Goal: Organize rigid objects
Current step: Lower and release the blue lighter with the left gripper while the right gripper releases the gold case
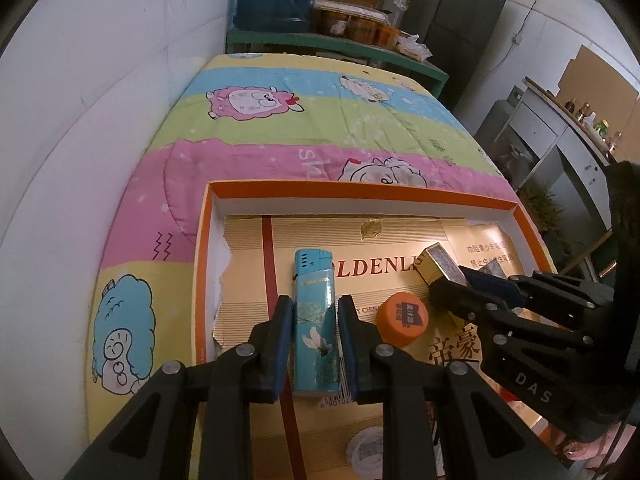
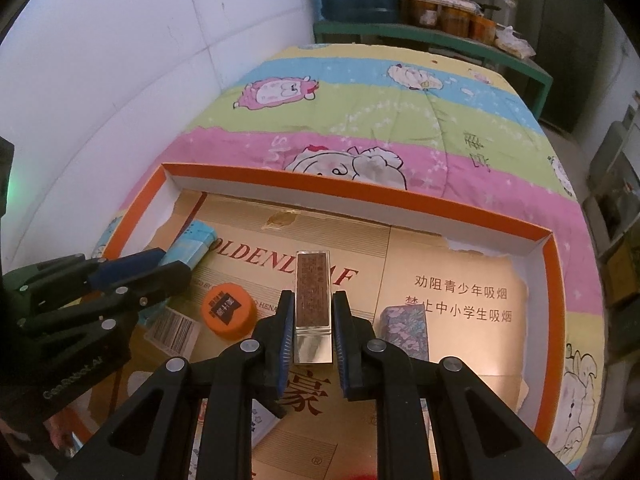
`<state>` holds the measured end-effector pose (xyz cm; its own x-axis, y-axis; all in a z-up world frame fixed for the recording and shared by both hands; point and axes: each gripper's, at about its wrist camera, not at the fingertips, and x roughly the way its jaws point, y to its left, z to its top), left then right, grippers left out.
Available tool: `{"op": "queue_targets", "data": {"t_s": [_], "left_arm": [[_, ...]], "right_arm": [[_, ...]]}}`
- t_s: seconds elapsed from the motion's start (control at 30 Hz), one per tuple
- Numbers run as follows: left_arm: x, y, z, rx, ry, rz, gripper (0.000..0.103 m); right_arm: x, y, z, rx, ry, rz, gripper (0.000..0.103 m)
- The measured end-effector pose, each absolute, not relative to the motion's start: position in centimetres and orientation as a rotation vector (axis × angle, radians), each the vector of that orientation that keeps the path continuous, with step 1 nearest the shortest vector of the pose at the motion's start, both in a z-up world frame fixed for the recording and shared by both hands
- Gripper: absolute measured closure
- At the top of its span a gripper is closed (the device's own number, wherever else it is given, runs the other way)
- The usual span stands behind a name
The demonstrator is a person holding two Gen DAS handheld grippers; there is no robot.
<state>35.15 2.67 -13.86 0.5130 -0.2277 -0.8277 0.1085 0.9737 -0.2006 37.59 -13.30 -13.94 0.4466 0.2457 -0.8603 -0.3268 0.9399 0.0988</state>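
Holding two lighters inside the orange-rimmed tray point(image 1: 360, 190), one in each tool. My left gripper point(image 1: 314, 344) has its blue pads pressed against both sides of the teal lighter point(image 1: 314, 312), lower centre of the left view; it appears clamped, though a thin gap shows on the right pad. My right gripper point(image 2: 314, 340) is closed on the gold lighter point(image 2: 313, 300), centre of the right view, pads flush on its flanks. I cannot tell whether either lighter is resting on the gold cardboard liner point(image 2: 440, 248) or lifted clear of it.

Surroundings: an orange bottle cap point(image 2: 228, 310) lies between the two lighters, near both. A floral lighter point(image 2: 406, 326) sits just right of my right gripper. The tray rests on a striped cartoon quilt point(image 2: 360, 120).

Risks, in my judgement:
- The two grippers work close together; a careless swing would knock one against the other.
- The gold lighter's polished sides may slip through the pads if tilted.
- The cap and floral lighter are easily bumped out of place.
- The torn, loose liner could snag or shift under a dragged lighter.
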Motion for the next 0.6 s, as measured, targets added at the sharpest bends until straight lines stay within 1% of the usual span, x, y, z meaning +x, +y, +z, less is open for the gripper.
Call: {"op": "queue_targets", "data": {"t_s": [0.1, 0.17, 0.2, 0.23, 0.6], "left_arm": [[35.2, 2.8, -13.9, -0.142, 1.015, -0.213, 0.073], [35.1, 2.7, -13.8, -0.14, 1.012, -0.213, 0.063], [35.1, 2.6, -13.7, -0.139, 1.01, -0.213, 0.061], [35.0, 2.6, -13.7, -0.138, 1.009, -0.213, 0.059], [34.1, 2.6, -12.6, -0.136, 0.966, -0.212, 0.059]], "right_arm": [[37.6, -13.3, -14.0, -0.09, 1.052, 0.355, 0.079], [37.6, -13.2, -13.9, -0.093, 1.051, 0.355, 0.072], [37.5, -13.2, -13.9, -0.095, 1.05, 0.355, 0.069], [37.5, -13.2, -13.9, -0.096, 1.049, 0.353, 0.069], [36.4, -13.3, -12.9, -0.099, 1.01, 0.339, 0.069]]}}
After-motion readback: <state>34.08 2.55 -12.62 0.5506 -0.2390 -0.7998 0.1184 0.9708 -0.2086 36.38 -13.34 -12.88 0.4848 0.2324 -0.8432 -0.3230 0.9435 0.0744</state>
